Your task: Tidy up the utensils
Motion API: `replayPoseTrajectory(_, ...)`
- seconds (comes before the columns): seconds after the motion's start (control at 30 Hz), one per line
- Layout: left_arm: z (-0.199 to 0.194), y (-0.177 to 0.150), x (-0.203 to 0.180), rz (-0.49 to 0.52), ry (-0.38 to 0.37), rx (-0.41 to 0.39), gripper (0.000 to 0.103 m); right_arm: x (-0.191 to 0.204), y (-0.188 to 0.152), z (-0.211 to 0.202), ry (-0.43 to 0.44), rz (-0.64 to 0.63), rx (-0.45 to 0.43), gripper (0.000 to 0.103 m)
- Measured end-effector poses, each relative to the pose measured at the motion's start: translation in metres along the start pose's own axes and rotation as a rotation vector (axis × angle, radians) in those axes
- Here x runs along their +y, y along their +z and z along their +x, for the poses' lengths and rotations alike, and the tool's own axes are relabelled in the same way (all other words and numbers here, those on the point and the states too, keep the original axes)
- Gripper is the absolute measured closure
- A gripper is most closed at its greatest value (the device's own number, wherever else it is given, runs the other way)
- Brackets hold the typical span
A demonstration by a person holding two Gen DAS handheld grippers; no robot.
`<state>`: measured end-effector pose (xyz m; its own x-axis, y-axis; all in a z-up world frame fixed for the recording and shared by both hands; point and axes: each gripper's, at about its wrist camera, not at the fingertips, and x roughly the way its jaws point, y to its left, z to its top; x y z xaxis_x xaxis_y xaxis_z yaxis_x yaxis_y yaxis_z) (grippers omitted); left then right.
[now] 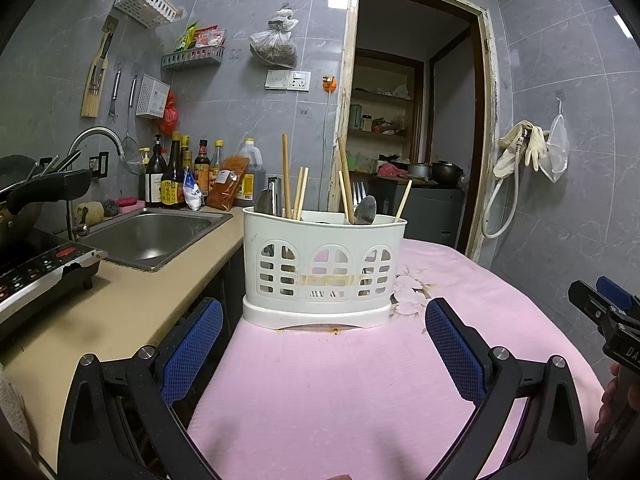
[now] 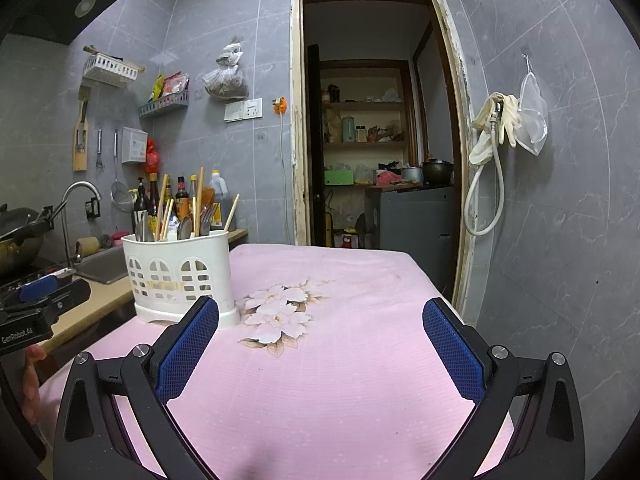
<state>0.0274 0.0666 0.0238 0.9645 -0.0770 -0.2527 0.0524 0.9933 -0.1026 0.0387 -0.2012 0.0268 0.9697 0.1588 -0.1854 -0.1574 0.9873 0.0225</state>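
Observation:
A white plastic utensil caddy (image 1: 320, 268) stands on the pink cloth (image 1: 332, 392), straight ahead of my left gripper (image 1: 324, 332), which is open and empty. The caddy holds wooden chopsticks (image 1: 286, 176), spoons (image 1: 365, 210) and a fork (image 1: 359, 191), all upright. In the right wrist view the caddy (image 2: 180, 272) is at the left, near the cloth's left edge. My right gripper (image 2: 320, 332) is open and empty over the cloth (image 2: 352, 380), to the right of the caddy. It also shows at the right edge of the left wrist view (image 1: 608, 312).
A beige counter (image 1: 116, 312) with a steel sink (image 1: 152, 236), a stove (image 1: 36, 276) and several sauce bottles (image 1: 188, 176) lies left of the cloth. An open doorway (image 2: 372, 140) is behind. A hose and gloves (image 2: 496, 136) hang on the right wall.

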Motion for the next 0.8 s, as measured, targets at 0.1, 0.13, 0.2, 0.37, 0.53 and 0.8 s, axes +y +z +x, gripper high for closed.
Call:
replayPoseTrajectory(0.1, 0.0023, -0.0017, 0.0002, -0.001, -0.001, 0.003, 0.003, 0.0002, -0.0003, -0.0002, 0.000, 0.000, 0.000, 0.000)
replayPoseTrajectory(0.13, 0.0023, -0.0019, 0.0000, 0.000, -0.001, 0.003, 0.003, 0.0006, -0.0007, -0.0005, 0.000, 0.000, 0.000, 0.000)
replayPoseTrajectory(0.2, 0.0023, -0.0016, 0.0000, 0.000, -0.001, 0.003, 0.003, 0.0002, -0.0001, 0.0000, 0.000, 0.000, 0.000, 0.000)
replayPoseTrajectory(0.37, 0.0024, -0.0020, 0.0000, -0.002, -0.001, 0.004, 0.003, -0.0002, 0.0006, 0.0001, 0.000, 0.000, 0.001, 0.000)
replayPoseTrajectory(0.53, 0.0028, -0.0023, 0.0001, 0.000, 0.000, 0.004, 0.003, -0.0002, 0.0008, 0.0001, 0.000, 0.001, 0.001, 0.000)
replayPoseTrajectory(0.8, 0.0032, -0.0022, 0.0004, -0.001, -0.001, 0.005, 0.003, 0.0018, -0.0026, 0.0008, 0.000, 0.002, 0.005, 0.000)
